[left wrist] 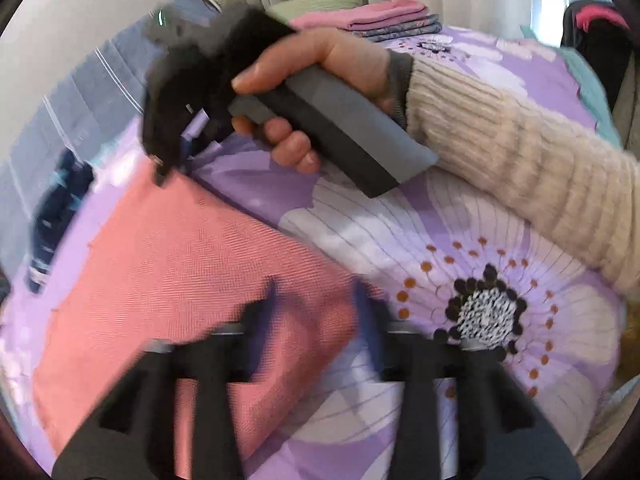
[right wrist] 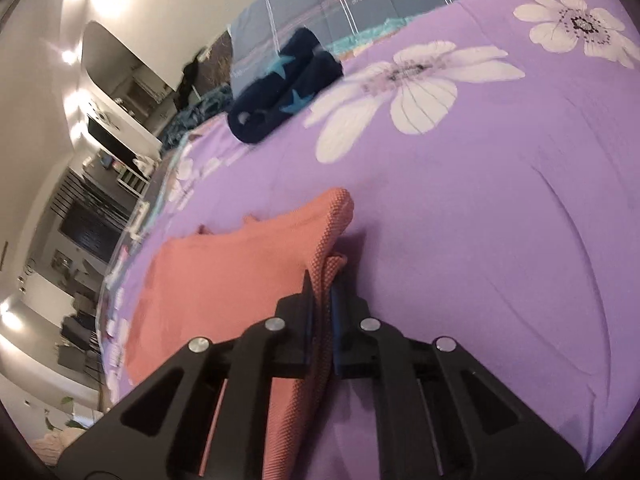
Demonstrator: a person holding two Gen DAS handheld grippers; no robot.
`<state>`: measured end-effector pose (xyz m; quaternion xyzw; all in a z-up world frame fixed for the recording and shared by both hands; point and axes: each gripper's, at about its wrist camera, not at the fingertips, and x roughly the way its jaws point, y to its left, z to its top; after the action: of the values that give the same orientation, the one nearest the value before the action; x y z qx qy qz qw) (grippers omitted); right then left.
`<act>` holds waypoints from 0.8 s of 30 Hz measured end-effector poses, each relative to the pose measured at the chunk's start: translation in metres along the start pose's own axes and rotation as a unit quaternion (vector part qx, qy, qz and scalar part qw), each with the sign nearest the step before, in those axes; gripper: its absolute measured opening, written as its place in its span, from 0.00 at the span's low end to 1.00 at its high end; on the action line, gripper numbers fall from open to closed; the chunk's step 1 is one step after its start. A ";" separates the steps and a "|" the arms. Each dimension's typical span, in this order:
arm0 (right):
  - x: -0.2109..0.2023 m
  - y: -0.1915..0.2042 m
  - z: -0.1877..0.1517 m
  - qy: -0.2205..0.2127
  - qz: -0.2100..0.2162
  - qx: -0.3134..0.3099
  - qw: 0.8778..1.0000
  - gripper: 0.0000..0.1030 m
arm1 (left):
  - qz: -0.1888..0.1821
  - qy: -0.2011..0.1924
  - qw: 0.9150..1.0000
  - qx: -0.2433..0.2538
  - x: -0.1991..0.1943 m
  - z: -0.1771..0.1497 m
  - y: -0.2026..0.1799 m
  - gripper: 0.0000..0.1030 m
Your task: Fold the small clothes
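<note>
right gripper [right wrist: 321, 280] pinching woven coral cloth [right wrist: 224, 280], floral bedspread [right wrist: 480, 220]

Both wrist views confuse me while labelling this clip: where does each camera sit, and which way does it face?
Left wrist: on the left gripper, open, looking down across the bed at the pink cloth; the right hand and sleeve show.
Right wrist: on the right gripper, shut on the pink cloth, facing along the bed towards navy socks.
Shared: pink cloth, purple floral bed.
</note>
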<state>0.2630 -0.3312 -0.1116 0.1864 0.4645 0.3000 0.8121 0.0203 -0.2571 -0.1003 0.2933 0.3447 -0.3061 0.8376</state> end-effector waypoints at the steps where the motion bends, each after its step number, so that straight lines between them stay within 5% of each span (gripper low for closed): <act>1: 0.004 -0.004 0.000 0.008 -0.001 0.007 1.000 0.08 | 0.007 -0.002 1.000 0.011 0.000 0.002 -0.004 0.54; 8: 0.005 -0.006 0.001 0.011 0.012 0.019 1.000 0.08 | -0.037 0.007 0.999 0.019 -0.005 0.003 -0.012 0.54; 12: 0.004 -0.006 -0.001 0.011 0.013 0.019 1.000 0.08 | -0.006 0.010 0.999 0.051 0.002 0.003 -0.022 0.56; 16: 0.004 -0.004 -0.001 0.012 0.015 0.018 1.000 0.13 | -0.029 0.022 0.999 0.023 0.012 0.009 -0.008 0.17; 21: 0.001 0.000 -0.003 0.043 0.030 -0.018 0.998 0.35 | -0.094 0.021 0.995 0.002 0.000 0.011 0.005 0.05; 22: 0.002 -0.001 -0.002 0.042 0.028 -0.019 0.999 0.33 | -0.097 0.019 0.995 0.000 -0.002 0.012 0.008 0.05; 24: 0.004 0.000 0.000 0.029 0.001 -0.015 0.999 0.06 | -0.102 0.018 0.995 -0.001 -0.001 0.012 0.011 0.05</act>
<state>0.2642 -0.3281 -0.1143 0.1662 0.4830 0.3127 0.8008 0.0321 -0.2582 -0.0900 0.2615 0.3882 -0.3838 0.7960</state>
